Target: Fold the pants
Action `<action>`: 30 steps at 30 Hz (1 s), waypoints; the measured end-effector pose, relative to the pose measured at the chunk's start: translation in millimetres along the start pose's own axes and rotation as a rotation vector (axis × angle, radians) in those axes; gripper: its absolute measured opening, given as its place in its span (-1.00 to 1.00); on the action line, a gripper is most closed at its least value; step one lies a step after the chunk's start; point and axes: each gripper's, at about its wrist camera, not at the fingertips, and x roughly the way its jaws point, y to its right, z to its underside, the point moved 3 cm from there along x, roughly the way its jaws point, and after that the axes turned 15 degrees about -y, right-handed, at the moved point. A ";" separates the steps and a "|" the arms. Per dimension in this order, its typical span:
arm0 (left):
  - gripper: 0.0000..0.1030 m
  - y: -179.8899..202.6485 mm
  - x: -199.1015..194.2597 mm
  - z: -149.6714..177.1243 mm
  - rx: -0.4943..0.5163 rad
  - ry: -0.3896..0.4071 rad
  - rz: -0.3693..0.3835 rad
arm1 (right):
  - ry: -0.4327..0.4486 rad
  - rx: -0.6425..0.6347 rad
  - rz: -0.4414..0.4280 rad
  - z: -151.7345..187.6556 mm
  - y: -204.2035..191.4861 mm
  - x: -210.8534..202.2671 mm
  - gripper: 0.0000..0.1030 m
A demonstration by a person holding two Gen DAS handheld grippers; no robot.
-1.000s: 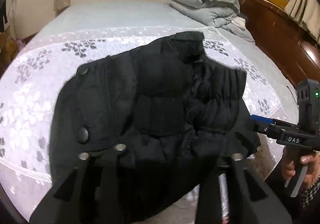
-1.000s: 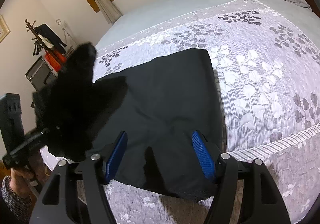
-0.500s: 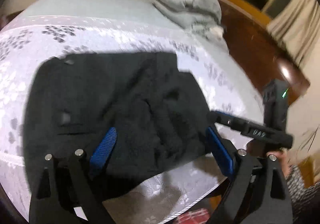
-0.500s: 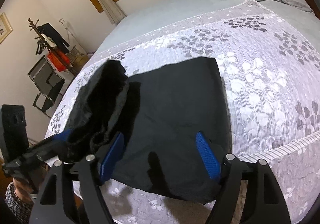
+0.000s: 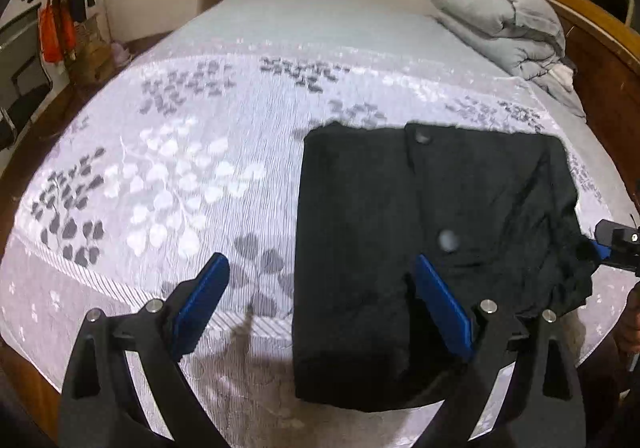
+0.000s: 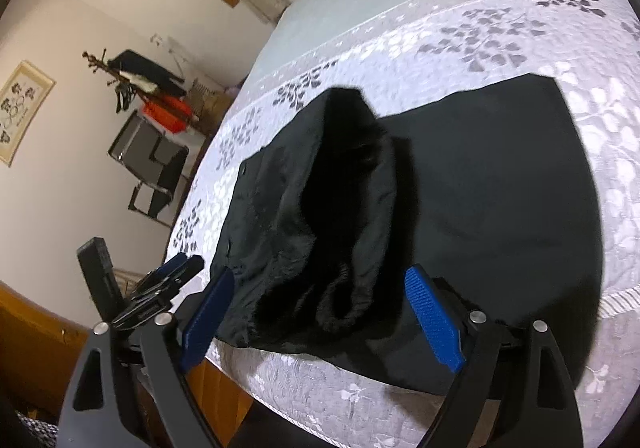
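Pants: folded, on bed | L claw + R claw: just opening, wide, empty | next: flatten raised fold, square edges, avoid dragging.

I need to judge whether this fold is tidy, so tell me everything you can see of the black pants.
The black pants lie folded into a rough rectangle near the bed's front edge, on the leaf-patterned cover. Matte dark fabric, round buttons showing on top. One end is rumpled, with a fuzzy lining bunched up there. Neither tool grips them.
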 end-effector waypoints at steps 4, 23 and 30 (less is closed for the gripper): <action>0.81 -10.0 14.4 6.0 -0.034 -0.051 0.163 | -0.030 0.015 0.027 -0.8 1.4 15.1 0.77; 0.86 -26.0 43.6 24.1 -0.189 -0.171 0.432 | 0.013 -0.075 0.013 -4.0 -10.2 16.1 -0.46; 0.86 -20.0 33.5 20.2 -0.184 -0.162 0.443 | 0.044 -0.122 -0.021 -3.2 -24.2 -8.5 -0.51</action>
